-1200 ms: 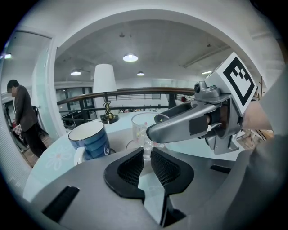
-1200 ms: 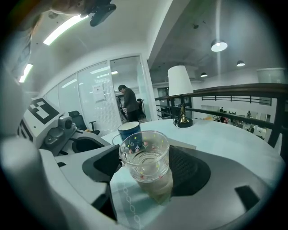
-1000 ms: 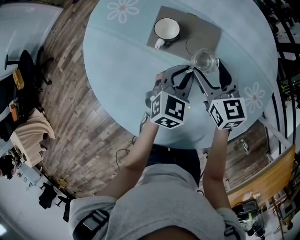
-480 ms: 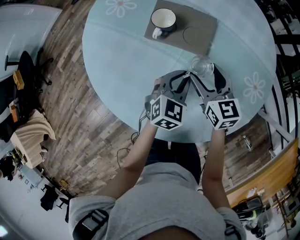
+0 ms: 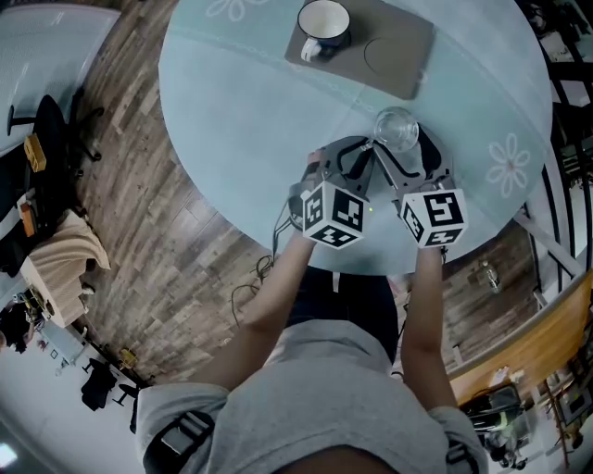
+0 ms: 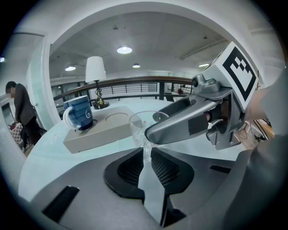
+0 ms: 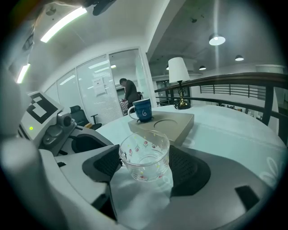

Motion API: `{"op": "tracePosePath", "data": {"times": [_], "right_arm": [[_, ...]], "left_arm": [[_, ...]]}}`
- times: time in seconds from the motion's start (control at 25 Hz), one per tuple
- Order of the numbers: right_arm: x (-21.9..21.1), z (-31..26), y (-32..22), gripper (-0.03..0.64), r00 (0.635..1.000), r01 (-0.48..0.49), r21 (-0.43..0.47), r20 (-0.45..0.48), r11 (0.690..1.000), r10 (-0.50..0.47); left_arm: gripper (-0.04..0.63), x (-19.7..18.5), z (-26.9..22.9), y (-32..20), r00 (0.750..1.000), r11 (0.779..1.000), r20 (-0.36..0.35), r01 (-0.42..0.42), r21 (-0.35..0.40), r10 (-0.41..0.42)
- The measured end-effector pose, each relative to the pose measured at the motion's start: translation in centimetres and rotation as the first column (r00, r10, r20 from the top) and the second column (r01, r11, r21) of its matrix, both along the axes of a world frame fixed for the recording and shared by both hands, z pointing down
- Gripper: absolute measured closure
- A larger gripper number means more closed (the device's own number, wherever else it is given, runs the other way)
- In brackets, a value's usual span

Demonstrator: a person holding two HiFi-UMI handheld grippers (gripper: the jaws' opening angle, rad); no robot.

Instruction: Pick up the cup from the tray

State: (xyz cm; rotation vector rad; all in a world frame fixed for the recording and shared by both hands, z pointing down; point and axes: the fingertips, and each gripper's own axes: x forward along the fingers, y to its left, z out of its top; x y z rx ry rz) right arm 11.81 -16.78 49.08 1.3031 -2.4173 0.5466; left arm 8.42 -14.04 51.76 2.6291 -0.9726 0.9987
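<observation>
Quick update: the glass cup (image 5: 396, 128) is off the tray (image 5: 419, 39) now. A sec ago it was hanging right over the tray's near corner. Since then both hands have pulled it back toward the person and a bit lower, so there's a clear strip of table (image 5: 241, 120) btwn cup and tray.

Grip-wise, the right gripper (image 7: 143, 167) has its fingers set wide around the bowl of the cup, pads on both sides, cup upright. The left gripper (image 6: 146, 155) is pinched narrow on a thin bit of glass at the cup's side. Looks like the handle (image 6: 146, 146) imo, and that pinch hasn't budged. So it's a two-handed hold.

Can't tell 100% whether the cup's base is touching the table yet or just above it, prob still in the air.

The blue mug (image 5: 323, 22) sits in the tray's far-left spot, untouched, and the round slot (image 5: 380, 54) next to it is empty, which I'd guess is where the cup came from.

For the task, the pickup part is basically done afaict. What's left is prob just setting it down on the near side of the tray w/o tipping it.
</observation>
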Motion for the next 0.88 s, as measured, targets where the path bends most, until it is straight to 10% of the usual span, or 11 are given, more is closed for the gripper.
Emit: {"op": "tracePosePath", "data": {"times": [0.88], "right_arm": [[-0.7,3.3,1.3,0.302,0.999,-0.013,0.004,-0.039,1.000,0.013]], "left_arm": [[0.534,-0.7,3.5,1.0,1.000,0.999,0.020,0.023,-0.042,-0.023]]}}
